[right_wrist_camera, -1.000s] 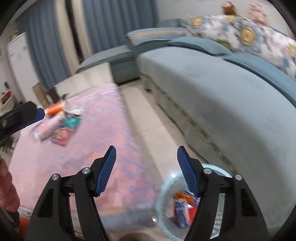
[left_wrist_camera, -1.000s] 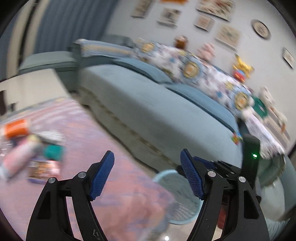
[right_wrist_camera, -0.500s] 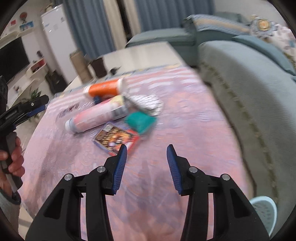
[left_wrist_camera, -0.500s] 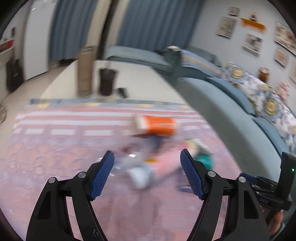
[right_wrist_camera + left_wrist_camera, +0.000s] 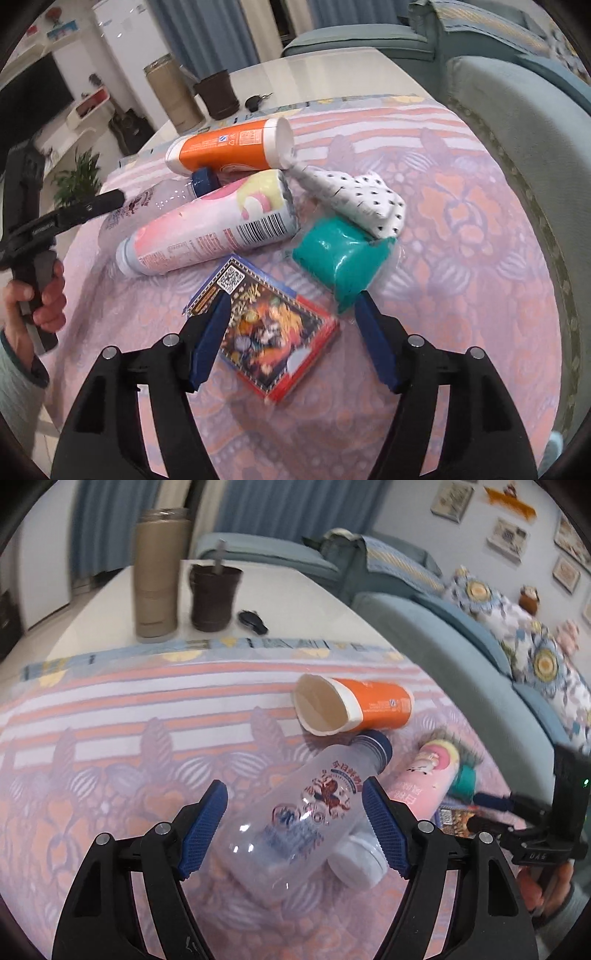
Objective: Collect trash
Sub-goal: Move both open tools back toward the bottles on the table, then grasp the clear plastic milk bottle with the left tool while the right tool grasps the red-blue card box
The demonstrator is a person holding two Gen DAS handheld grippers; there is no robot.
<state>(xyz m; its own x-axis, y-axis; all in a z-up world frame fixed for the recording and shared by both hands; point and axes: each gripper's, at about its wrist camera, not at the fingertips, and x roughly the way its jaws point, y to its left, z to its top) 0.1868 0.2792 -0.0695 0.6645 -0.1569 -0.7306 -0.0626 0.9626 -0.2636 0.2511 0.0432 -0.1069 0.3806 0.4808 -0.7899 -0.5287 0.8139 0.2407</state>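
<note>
Trash is lying heaped on the patterned pink cloth (image 5: 461, 229) covering the table, so you are bringing both grippers down at once. Your left gripper (image 5: 295, 829) is straddling the clear plastic bottle with the dark blue cap (image 5: 310, 812), jaws released and wide, pads not yet pressing. Your right gripper (image 5: 291, 336), its jaws having just been opening, is hanging released over the flat colourful snack packet (image 5: 269, 332), the crumpled teal wrapper (image 5: 340, 258) just beside its right finger. Behind them, the pink cylindrical can (image 5: 207, 232) and the orange paper cup (image 5: 229, 149) are lying tipped over, waiting.

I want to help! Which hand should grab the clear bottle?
Left, probably. Its open tongs already straddle the bottle; the right tongs sit over the flat packet.
</note>
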